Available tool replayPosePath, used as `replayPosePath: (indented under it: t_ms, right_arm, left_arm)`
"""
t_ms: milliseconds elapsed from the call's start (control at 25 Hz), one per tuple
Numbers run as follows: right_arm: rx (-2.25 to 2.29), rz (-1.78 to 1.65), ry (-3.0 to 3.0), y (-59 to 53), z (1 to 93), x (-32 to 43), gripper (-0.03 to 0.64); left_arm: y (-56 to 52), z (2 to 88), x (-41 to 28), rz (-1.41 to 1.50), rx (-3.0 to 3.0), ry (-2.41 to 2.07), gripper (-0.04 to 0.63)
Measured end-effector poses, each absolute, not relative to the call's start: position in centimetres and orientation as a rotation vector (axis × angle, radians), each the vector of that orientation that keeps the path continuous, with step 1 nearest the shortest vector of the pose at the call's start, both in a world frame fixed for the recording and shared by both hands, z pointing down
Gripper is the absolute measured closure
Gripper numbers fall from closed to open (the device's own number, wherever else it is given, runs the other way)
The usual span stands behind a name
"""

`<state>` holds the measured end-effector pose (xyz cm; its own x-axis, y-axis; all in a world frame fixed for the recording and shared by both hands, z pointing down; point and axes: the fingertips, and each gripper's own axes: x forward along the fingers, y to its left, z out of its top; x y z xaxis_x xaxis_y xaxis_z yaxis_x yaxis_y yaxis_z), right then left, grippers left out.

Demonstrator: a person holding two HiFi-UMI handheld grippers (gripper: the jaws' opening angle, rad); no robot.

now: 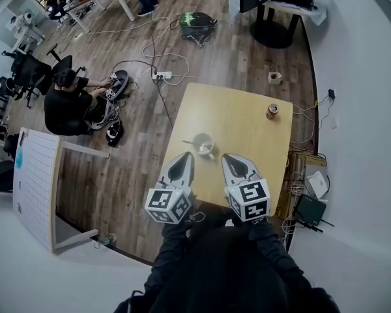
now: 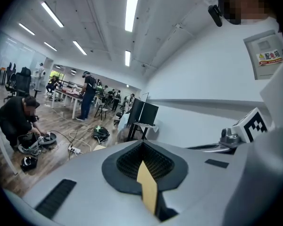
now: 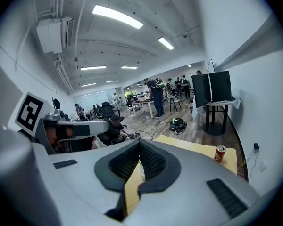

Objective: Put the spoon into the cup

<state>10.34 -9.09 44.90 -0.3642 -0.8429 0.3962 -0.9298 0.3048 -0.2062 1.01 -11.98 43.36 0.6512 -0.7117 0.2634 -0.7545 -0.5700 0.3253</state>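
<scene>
Table is plain light wood, and both my grippers hang over its near edge, noses pointing toward the far edge. My left gripper has its jaws pressed together with nothing between them. My right gripper looks the same, pads meeting at the tips and empty. So neither 1 of the 2 is holding the spoon.

Just past my tips, about mid-table and closer to the left edge, sits the pale cup. It lies ahead of me, roughly between the 2 noses. The spoon is a thin dark stroke touching the cup's left side. Its long axis runs across the table, roughly parallel to the near edge, with the free end pointing at the left edge. From up here I honestly can't tell if it's resting in the cup or lying flat against it.

If it does need picking up, my guess is it's a left-hand job. That free end sits nearly straight ahead of my left nose, and the right would have to reach across the cup.

Further out, a can stands near the far right corner, well clear.
</scene>
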Motion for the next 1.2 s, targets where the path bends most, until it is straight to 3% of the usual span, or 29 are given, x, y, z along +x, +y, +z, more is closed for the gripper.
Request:
replayPosePath:
  t_ms: [1200]
  right_arm:
    - [1.631,0.512,-2.45,-6.4,42.3,12.5,0.595]
  left_arm:
    - [-8.1,41.7,4.0,0.148,2.509,-1.164,0.561]
